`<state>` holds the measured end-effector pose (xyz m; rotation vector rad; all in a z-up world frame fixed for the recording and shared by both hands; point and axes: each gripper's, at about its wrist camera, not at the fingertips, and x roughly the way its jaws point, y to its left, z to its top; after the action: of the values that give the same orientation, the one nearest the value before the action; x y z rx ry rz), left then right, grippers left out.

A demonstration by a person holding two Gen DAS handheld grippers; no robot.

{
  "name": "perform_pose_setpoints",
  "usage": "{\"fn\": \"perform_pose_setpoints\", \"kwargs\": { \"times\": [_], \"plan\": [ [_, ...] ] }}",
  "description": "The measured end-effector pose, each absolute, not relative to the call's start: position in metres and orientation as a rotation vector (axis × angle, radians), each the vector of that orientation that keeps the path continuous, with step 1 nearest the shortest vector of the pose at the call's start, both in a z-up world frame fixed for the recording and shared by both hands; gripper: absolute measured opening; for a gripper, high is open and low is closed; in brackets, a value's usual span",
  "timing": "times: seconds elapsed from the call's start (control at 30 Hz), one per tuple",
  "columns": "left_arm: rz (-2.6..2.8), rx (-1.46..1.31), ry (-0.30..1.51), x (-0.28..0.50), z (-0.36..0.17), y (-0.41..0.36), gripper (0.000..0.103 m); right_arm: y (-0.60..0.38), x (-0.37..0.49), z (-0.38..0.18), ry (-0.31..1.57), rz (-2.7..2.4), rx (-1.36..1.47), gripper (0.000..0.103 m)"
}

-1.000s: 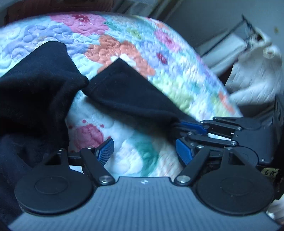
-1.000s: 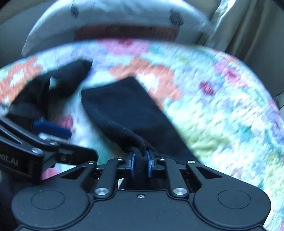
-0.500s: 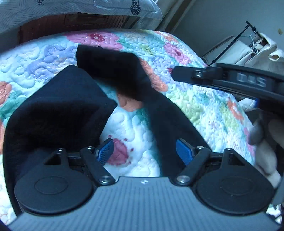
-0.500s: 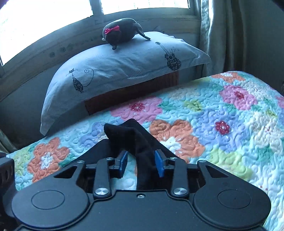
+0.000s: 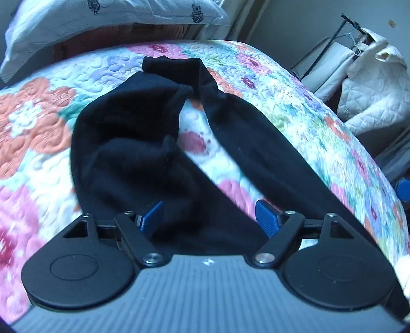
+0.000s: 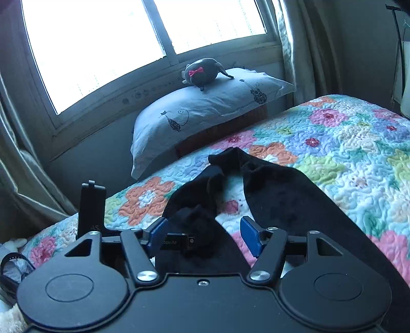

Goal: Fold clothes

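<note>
Garment: black garment [image 5: 133, 143] lies on the floral quilt [image 5: 38, 107], spread in a V w/ two long limbs meeting at a bunched far end; same piece in rt view [image 6: 282, 194].
L gripper: left gripper [image 5: 209, 215] has blue pads [image 5: 266, 216] spread wide, over the near part of the cloth, nothing pinched betw. them.
R gripper: right gripper [image 6: 203, 234] likewise spread, pads [image 6: 249, 234] well apart, cloth lying under the gap, not clamped.
Only in rt view: window [image 6: 128, 43], bright & blown out; plush toy [image 6: 205, 73] w/ pink bow atop the pillow [image 6: 205, 110]; curtain [image 6: 294, 51] beside the window; a black upright device part [image 6: 91, 210] at left, prob. the other tool, can't confirm.
Only in lt view: white quilted bundle [image 5: 371, 97] on a rack past the bed's rt edge; a blue bit [image 5: 403, 190] at far rt edge, cut off.
Seen in both: pillow [image 5: 102, 23] at bed head, its prints clear in rt view, smeared in lt.
Hidden/unclear: near end of garment goes under both gripper bodies, so its hem isn't visible. Quilt at lt of lt view is motion-blurred. Whether the limbs are sleeves or legs: can't tell.
</note>
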<state>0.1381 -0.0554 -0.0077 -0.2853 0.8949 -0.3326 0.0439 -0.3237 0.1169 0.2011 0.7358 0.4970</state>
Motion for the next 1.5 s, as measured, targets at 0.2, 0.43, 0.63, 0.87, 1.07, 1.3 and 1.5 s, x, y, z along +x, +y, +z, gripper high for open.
{"fn": "perform_pose_setpoints", "kwargs": {
  "times": [0.2,0.43,0.63,0.87,1.07,1.3,1.5],
  "plan": [
    [-0.343,-0.25,0.879,0.101,0.004,-0.055,0.079,-0.342,0.0,0.095,0.792,0.417,0.252,0.068],
    [-0.337,-0.224,0.882,0.09,0.011,-0.058,0.082,-0.364,-0.073,0.1,0.845,0.328,0.174,0.068],
    [-0.328,-0.204,0.914,0.086,-0.005,-0.062,0.082,-0.405,-0.143,0.102,0.918,0.184,0.147,0.068],
    [-0.319,-0.206,0.959,0.086,-0.016,-0.071,0.082,-0.447,-0.208,0.103,0.962,0.005,0.038,0.068],
    [-0.297,-0.132,0.955,0.076,-0.014,-0.086,0.082,-0.45,-0.225,0.043,0.93,-0.04,0.184,0.068],
    [-0.265,-0.107,0.986,0.076,-0.019,-0.088,0.082,-0.422,-0.234,0.01,0.94,0.041,-0.022,0.068],
    [-0.254,-0.103,0.983,0.077,-0.021,-0.087,0.082,-0.419,-0.225,0.013,0.87,0.064,-0.023,0.068]
  ]
}}
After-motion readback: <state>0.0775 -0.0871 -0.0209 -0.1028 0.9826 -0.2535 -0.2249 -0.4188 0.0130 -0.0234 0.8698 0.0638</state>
